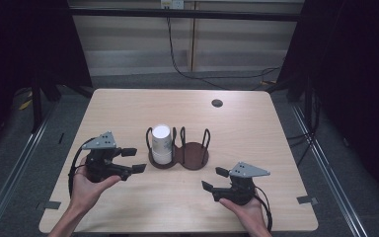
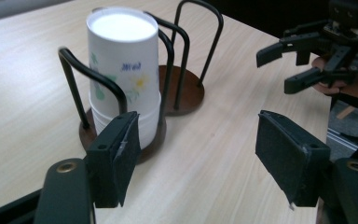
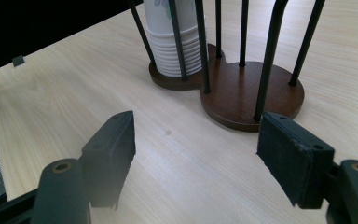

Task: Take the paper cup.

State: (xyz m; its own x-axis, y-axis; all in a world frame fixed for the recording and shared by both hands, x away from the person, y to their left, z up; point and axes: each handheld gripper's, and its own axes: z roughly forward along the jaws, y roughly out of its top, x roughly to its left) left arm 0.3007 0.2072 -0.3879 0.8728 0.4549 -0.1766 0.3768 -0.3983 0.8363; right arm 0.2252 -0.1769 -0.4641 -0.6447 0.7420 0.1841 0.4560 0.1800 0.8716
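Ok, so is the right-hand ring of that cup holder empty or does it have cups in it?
Empty. The right ring shows only its bare brown base between the wire loops, while the stack of paper cups stands upside down in the left ring.

on the table (image 1: pixel 128 106) near its middle stands a two-bay cup holder (image 1: pixel 179 149); a stack of cups (image 1: pixel 161 144), upside down, sits in its left bay, and the right bay (image 1: pixel 195 154) lies beside it. the left gripper (image 1: pixel 131 160) is held just left of the stack, jaws pointing at it, apart from it; the right gripper (image 1: pixel 214 178) sits nearer the table's front edge, right of and before the holder. a round hole cover (image 1: pixel 217 102) lies behind the holder, toward the far right.
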